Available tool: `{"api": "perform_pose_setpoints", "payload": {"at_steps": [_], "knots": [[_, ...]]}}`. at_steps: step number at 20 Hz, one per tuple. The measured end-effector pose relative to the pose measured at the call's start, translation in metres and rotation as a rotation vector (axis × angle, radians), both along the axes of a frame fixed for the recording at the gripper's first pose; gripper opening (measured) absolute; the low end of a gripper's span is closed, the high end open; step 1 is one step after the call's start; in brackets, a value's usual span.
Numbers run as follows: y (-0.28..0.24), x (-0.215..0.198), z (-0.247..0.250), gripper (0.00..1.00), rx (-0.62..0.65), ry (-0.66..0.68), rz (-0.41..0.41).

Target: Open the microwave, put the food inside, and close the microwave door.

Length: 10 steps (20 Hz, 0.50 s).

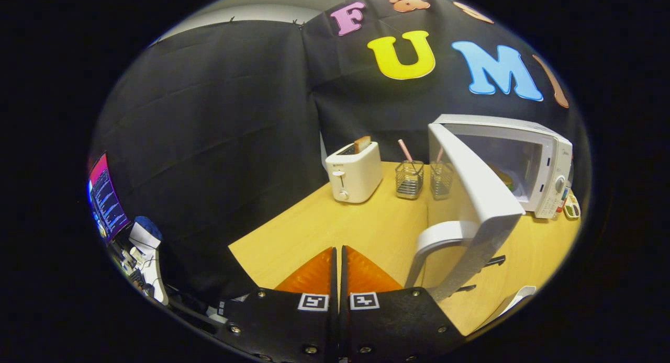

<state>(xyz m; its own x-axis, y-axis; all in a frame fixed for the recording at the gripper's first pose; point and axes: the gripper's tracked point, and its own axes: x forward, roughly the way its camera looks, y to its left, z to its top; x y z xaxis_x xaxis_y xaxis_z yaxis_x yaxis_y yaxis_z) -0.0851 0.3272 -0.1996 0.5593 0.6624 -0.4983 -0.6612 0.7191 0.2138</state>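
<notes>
The white microwave (pixel 547 154) stands on the wooden table (pixel 324 222), beyond my fingers and to the right. Its door (pixel 473 190) is swung wide open toward me, with the curved handle (pixel 437 238) just right of my fingertips. Inside the cavity I make out a piece of food (pixel 506 179), partly hidden by the door edge. My gripper (pixel 338 254) is shut with nothing between the fingers, low over the table and left of the door handle, not touching it.
A white toaster (pixel 354 172) with a slice in it stands at the back of the table. Two wire holders (pixel 409 179) with straws sit between it and the microwave. A monitor (pixel 106 195) and clutter lie off the table's left edge.
</notes>
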Motion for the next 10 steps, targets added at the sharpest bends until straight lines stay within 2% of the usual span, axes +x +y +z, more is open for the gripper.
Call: {"api": "perform_pose_setpoints", "payload": {"at_steps": [3,10], "knots": [[-0.024,0.015,-0.005,0.01,-0.039,-0.017,-0.055],[-0.064,0.034,-0.006,0.01,-0.082,-0.034,-0.093]]}}
